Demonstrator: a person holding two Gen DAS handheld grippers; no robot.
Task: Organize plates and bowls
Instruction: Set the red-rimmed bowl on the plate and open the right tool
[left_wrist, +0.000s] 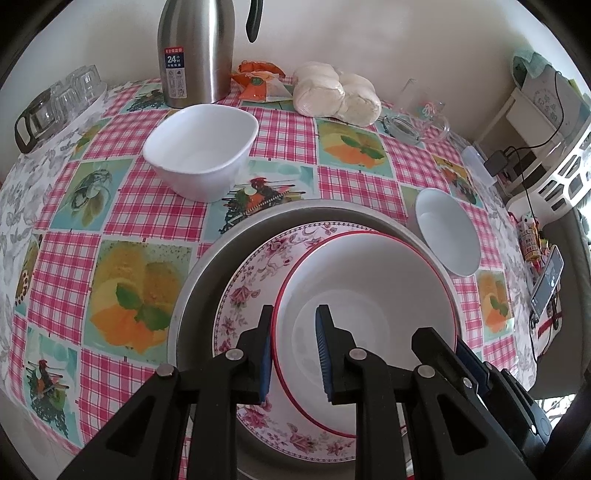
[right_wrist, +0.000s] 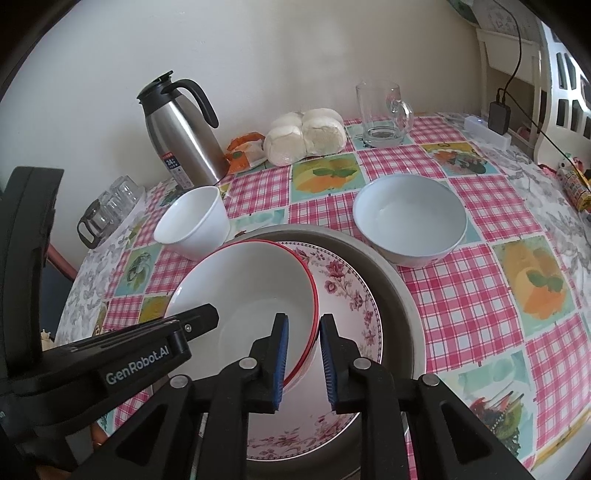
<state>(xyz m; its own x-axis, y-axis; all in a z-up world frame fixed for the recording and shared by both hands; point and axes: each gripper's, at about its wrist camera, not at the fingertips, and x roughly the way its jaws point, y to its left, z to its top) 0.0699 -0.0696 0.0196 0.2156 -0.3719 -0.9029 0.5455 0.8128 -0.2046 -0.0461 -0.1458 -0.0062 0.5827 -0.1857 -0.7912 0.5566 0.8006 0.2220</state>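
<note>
Landmark: metal basin (left_wrist: 207, 273), set on the checked tablecloth (left_wrist: 147, 210).

- Floral plate (left_wrist: 247, 295) is seated inside the basin, flat on its bottom.
- Red-rimmed bowl (left_wrist: 369, 280) is stacked upright on that plate, inside the basin and shifted off the plate's centre, so a crescent of floral rim is left exposed.
- Left gripper (left_wrist: 295, 354) is held over one side of the basin. Its jaws are set to a narrow gap, and the bowl's red rim is straddled: one pad outside, close against the rim, the other inside the bowl. A clear gap is seen at the inner pad, so no pinch is made.
- Right gripper (right_wrist: 303, 354) is held at the opposite side of the basin, with the same narrow gap and the rim passed between its pads. White bowl wall is seen between the pads, so no clamp is visible.
- Squarish white bowl (left_wrist: 199, 147) is parked just outside the basin's far rim.
- Round white bowl (right_wrist: 410, 218) sits beside the basin, outside it, empty.
- Steel flask (left_wrist: 195, 51), bagged buns (left_wrist: 336, 92) and glass mug (right_wrist: 380, 114) are lined up well beyond the basin, near the wall.
</note>
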